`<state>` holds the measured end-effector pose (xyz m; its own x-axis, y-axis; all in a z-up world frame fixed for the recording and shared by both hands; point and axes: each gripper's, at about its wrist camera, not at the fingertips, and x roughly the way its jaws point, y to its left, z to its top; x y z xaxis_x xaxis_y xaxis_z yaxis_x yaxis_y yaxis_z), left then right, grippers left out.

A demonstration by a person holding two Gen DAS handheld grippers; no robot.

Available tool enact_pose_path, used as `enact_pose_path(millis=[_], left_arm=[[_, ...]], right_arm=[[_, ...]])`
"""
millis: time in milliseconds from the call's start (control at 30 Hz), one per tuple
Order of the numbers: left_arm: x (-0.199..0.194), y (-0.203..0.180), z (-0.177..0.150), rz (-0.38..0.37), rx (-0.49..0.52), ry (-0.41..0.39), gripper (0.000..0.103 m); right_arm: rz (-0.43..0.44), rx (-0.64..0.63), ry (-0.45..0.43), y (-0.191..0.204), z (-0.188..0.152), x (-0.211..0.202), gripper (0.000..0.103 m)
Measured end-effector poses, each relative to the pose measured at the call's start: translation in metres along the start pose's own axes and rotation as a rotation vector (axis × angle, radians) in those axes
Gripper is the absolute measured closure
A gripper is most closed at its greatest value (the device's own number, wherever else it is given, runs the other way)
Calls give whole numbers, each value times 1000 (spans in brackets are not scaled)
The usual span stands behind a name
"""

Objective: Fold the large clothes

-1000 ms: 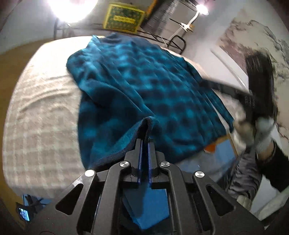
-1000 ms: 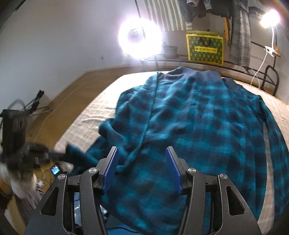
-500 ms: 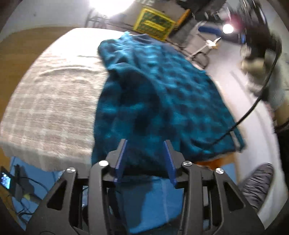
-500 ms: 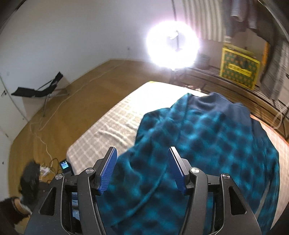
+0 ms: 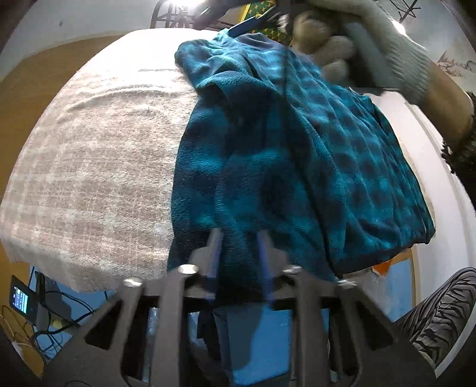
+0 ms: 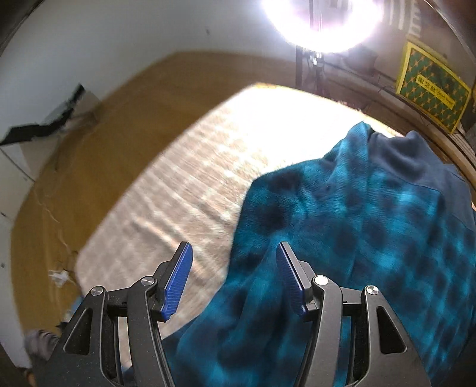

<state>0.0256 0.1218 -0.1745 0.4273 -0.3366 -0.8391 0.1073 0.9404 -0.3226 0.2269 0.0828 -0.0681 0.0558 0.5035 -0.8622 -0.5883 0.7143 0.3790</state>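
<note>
A large teal and dark blue checked fleece shirt (image 5: 312, 154) lies on a bed with a beige checked blanket (image 5: 98, 166), one side folded over onto the body. My left gripper (image 5: 239, 247) is open at the shirt's near hem, which hangs over the bed edge between its fingers. My right gripper (image 6: 235, 268) is open and empty above the shirt's left edge (image 6: 342, 238), near the collar end. In the left wrist view the gloved hand (image 5: 366, 44) holding the right gripper hovers over the shirt's far part.
A bright ring lamp (image 6: 321, 18) stands beyond the bed. A yellow and green box (image 6: 431, 86) sits on a rack at the back. A phone (image 5: 20, 297) and cables lie on the floor at the bed's near corner. The wooden floor (image 6: 119, 119) lies left of the bed.
My left gripper has let go of the shirt's folded edge and opened, pulling back to the near hem. My right gripper has swung left and forward over the shirt toward the collar.
</note>
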Motion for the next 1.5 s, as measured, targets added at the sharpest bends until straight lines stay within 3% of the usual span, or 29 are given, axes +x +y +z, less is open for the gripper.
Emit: enact_pose_path(millis=[133,333,367,433,467,500,667,733,833,900,967,1033,1200,1233,1267,1500], left_arm=[[-3,10,1,-33,-53,-3,101],[-15,15,-5,-64,-61,-18,103],[-18,18,-7,-73,-68,-18,103],[-22,22,-10,-90,-86,-21,103],[-24,24,-11,-97,-95,-21,103],[-28,28,-13,-102,-107,-23,103],[-42,38,-22,-60,-122,-52,103],[-40,39,-23,-54,-119,-38,103],[-37,37,-24,-25,-103,-25,103],[-39,42,-19,-18,-138,-47,95],[-38,51,-13,-14,-188,-60,68],[-29,58,-6,-26,-223,-48,63],[1,54,-1,-75,-228,38,64],[3,51,0,-75,-210,37,86],[5,48,1,-79,-197,46,96],[-33,21,3,-102,-118,-73,98]], right_arm=[[-51,-2,49,0,9,37,45],[-175,-34,104,2,13,74,48],[-197,-43,107,2,12,76,51],[-262,-66,95,2,12,77,76],[-270,-67,86,1,12,75,82],[-256,-54,80,-2,13,71,98],[-220,87,3,-31,23,44,100],[-164,167,-12,-45,24,39,100],[-162,160,0,-46,22,42,100],[-162,150,-1,-44,20,45,100],[-146,167,-6,-49,18,41,100],[-125,187,-13,-51,21,43,100],[-83,206,-37,-55,21,37,100],[-76,208,-41,-56,18,35,100],[-70,211,-45,-57,17,34,100],[32,280,-105,-74,14,16,100]])
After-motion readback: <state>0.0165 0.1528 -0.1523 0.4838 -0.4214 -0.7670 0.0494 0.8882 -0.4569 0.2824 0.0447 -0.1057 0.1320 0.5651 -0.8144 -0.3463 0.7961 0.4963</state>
